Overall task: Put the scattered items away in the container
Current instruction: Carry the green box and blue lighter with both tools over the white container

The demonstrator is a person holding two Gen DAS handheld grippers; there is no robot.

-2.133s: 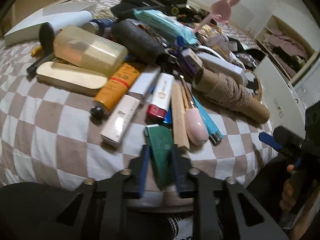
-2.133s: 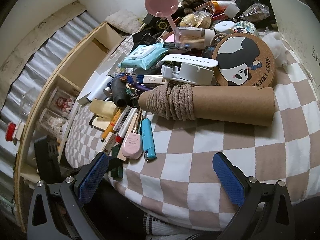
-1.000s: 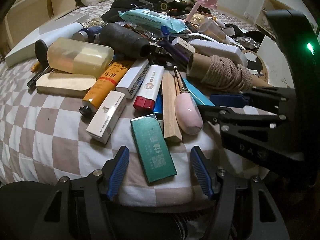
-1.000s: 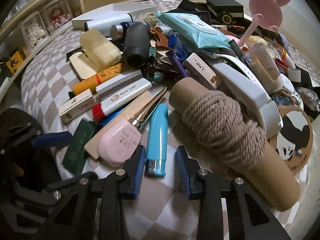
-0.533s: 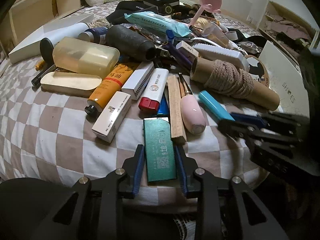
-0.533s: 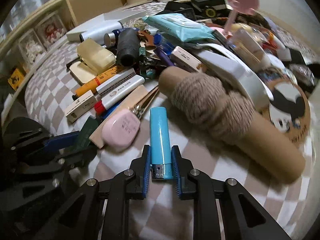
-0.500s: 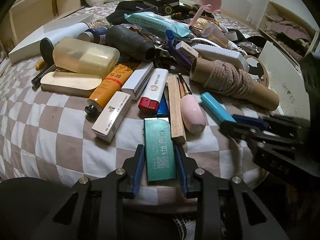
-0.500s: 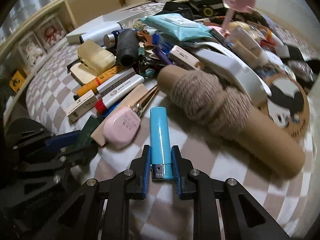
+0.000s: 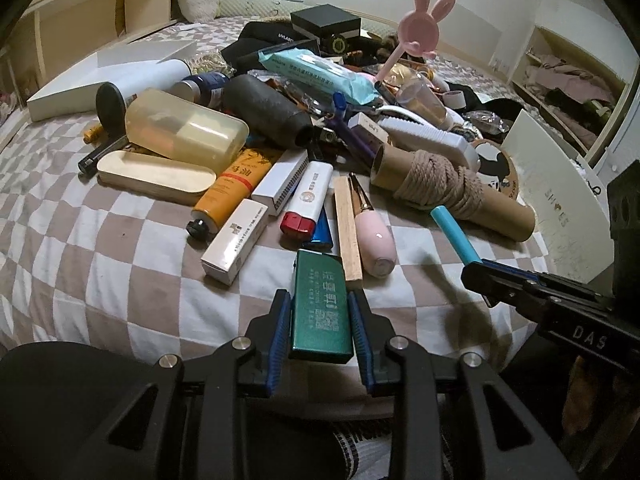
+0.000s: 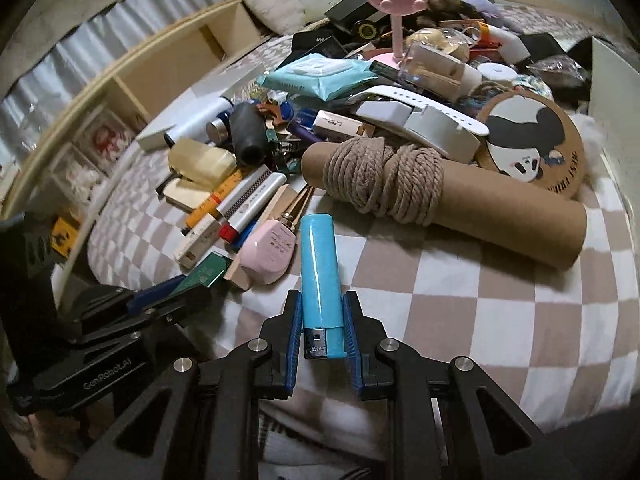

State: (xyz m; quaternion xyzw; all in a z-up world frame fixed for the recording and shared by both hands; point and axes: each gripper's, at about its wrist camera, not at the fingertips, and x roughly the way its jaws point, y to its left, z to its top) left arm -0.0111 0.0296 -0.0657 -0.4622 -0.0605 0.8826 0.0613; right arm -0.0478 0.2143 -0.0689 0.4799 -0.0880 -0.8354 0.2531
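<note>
My left gripper point(image 9: 320, 312) is shut on a green lighter point(image 9: 320, 304) and holds it at the near edge of the checkered bed. My right gripper point(image 10: 320, 320) is shut on a light blue lighter point(image 10: 320, 268) and holds it just above the bedspread. In the left wrist view the blue lighter point(image 9: 454, 234) sticks out of the right gripper point(image 9: 480, 272) at the right. In the right wrist view the left gripper point(image 10: 180, 284) with the green lighter point(image 10: 208, 270) shows at the lower left.
A heap of items covers the bed: a pink rounded case point(image 9: 374, 234), a wooden stick point(image 9: 347, 228), a cardboard tube wound with rope point(image 9: 448, 188), an orange tube point(image 9: 232, 188), a white box point(image 9: 236, 240), a yellowish plastic case point(image 9: 184, 134). A white shoe box point(image 9: 560, 208) stands at right.
Both grippers have lifted their lighters slightly off the bed. The right gripper with the blue lighter has pulled back from the rope-wound tube. The green lighter has come nearer the bed's edge.
</note>
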